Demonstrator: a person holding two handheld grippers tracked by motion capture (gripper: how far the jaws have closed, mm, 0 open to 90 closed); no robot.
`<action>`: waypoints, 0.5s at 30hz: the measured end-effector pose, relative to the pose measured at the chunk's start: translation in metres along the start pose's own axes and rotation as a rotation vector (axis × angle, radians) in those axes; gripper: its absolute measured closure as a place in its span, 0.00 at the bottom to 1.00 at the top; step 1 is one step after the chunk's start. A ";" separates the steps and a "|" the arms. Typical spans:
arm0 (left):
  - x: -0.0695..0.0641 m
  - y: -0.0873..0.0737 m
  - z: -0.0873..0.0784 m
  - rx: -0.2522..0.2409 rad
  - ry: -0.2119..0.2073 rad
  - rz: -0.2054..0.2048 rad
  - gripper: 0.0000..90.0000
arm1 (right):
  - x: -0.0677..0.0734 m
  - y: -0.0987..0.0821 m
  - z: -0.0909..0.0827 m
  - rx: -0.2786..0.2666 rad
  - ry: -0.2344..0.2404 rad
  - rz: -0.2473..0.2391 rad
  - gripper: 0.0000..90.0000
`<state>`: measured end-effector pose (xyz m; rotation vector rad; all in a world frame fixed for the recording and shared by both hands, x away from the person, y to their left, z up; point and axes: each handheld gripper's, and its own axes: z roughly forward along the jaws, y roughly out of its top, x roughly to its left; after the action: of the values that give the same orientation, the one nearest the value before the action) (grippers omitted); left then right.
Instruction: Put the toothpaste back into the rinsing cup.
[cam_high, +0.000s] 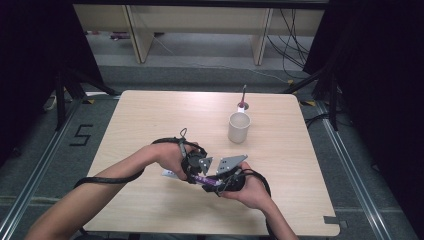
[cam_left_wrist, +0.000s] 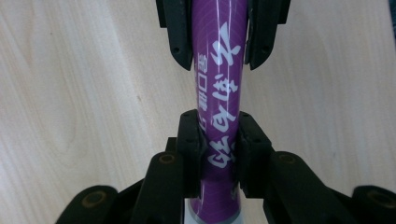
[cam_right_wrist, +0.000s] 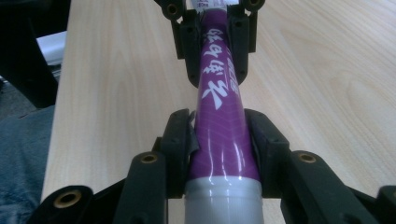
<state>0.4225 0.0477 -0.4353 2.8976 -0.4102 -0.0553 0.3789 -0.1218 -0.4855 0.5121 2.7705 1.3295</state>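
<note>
A light wooden table (cam_high: 150, 125) with rounded corners stands on a grey floor (cam_high: 45, 150), where a black figure "5" (cam_high: 81, 135) is marked to the left and metal rails (cam_high: 350, 165) run along both sides. Beyond the far edge of the table, pale wooden furniture legs (cam_high: 137, 35) rise from the floor, and dark cables (cam_high: 292, 37) hang and trail near the right one. Black curtains (cam_high: 30, 60) close off the left and right sides, with black stand legs (cam_high: 62, 95) at their feet, and the light falls evenly on the tabletop.
</note>
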 end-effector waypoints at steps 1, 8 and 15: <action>0.000 0.000 0.000 -0.005 0.000 0.000 0.82 | 0.001 0.000 0.000 -0.010 0.002 0.003 0.71; 0.000 -0.001 -0.002 -0.022 -0.005 -0.007 0.82 | 0.003 0.002 -0.006 -0.026 -0.009 0.061 0.72; -0.002 -0.001 0.000 -0.023 -0.006 -0.003 0.82 | 0.003 0.003 -0.005 -0.008 0.005 0.041 0.72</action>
<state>0.4207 0.0494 -0.4353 2.8765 -0.4042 -0.0693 0.3762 -0.1228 -0.4801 0.5693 2.7722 1.3517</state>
